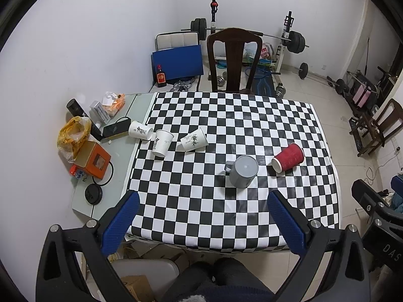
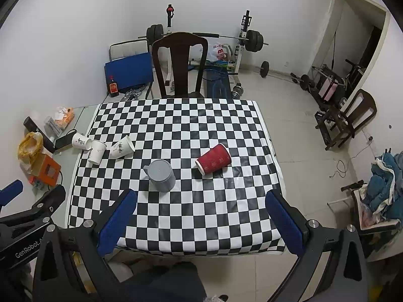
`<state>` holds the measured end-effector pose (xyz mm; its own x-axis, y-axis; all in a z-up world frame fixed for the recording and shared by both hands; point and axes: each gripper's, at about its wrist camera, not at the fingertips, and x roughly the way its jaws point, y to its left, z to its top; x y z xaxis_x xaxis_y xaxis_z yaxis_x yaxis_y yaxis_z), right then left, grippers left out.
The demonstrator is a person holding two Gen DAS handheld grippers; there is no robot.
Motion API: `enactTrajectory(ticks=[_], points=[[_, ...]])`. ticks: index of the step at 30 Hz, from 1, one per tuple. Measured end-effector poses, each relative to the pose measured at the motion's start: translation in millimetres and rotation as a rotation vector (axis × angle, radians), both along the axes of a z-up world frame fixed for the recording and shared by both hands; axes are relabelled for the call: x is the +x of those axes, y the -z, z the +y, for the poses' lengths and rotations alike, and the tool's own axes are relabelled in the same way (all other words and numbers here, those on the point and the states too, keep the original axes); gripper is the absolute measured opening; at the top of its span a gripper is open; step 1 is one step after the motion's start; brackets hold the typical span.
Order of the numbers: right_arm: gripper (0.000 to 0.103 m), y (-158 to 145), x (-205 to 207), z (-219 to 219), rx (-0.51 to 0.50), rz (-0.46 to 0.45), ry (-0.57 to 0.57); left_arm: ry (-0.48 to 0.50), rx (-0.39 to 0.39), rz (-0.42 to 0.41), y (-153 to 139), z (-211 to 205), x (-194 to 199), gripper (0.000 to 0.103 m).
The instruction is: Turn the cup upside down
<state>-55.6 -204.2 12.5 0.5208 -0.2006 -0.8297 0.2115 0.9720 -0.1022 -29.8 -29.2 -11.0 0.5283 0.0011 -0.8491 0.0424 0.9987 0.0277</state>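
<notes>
Red ribbed paper cup (image 2: 213,159) lies on its side on the checkered tabletop (image 2: 201,214), mouth toward the grey mug (image 2: 161,175), long axis running left-right. Right gripper (image 2: 201,222), fingers wide and empty, is nearer; left gripper (image 1: 202,222) likewise wide. Right tabletop edge near; open room in front.

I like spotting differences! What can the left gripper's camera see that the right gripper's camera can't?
Only the left wrist view shows the round black disc on the side table. Only the right wrist view shows the open doorway and the heap of blue clothes. Both show the checkered tablecloth, the grey mug standing bottom-up, the red cup lying on its side, three white paper cups and the wooden chair. Both grippers are open and hold nothing.
</notes>
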Motion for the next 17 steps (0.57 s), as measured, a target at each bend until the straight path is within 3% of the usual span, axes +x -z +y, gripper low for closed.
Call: enactTrajectory(ticks=[17], points=[[0.103,0.5,5.3,2.9,0.012,0.002,0.004,0.008,0.001,0.0,0.5,3.4,1.2,0.103]])
